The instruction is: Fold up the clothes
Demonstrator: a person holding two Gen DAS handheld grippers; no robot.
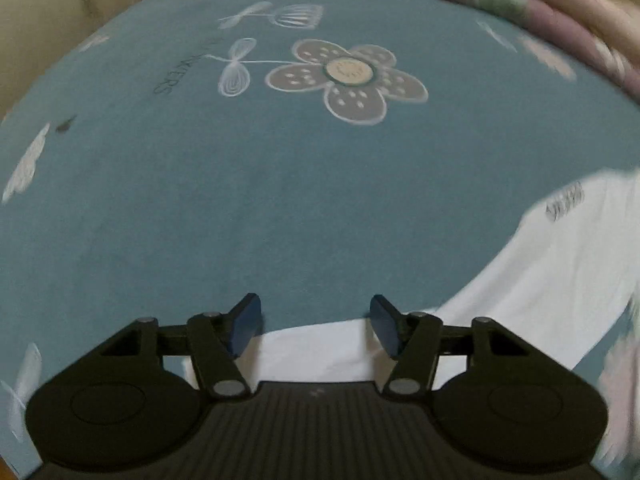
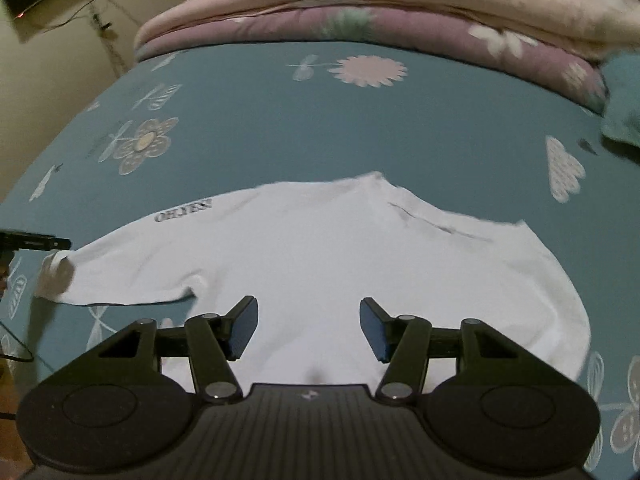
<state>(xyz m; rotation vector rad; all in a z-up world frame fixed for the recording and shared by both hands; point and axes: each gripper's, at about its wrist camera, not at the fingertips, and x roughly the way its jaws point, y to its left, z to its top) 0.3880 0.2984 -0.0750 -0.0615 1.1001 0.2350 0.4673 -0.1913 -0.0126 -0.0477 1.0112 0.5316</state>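
Note:
A white T-shirt [image 2: 320, 248] with small black lettering lies spread flat on a teal bedsheet [image 2: 360, 128] printed with flowers. My right gripper [image 2: 308, 320] hovers over the shirt's near body, open, with nothing between its blue pads. One sleeve [image 2: 120, 276] stretches out to the left. In the left wrist view that sleeve's end [image 1: 320, 352] lies under my left gripper [image 1: 316, 320], which is open and holds nothing. The rest of the shirt [image 1: 540, 272] runs off to the right. A black part at the left edge [image 2: 36, 242] of the right wrist view looks like the other gripper.
Folded pink and purple floral quilts [image 2: 360, 12] are piled along the bed's far side. A crumpled teal cloth [image 2: 624, 120] lies at the far right. The bed's left edge meets a beige wall [image 2: 60, 80], and a thin black cable [image 2: 16, 356] hangs there.

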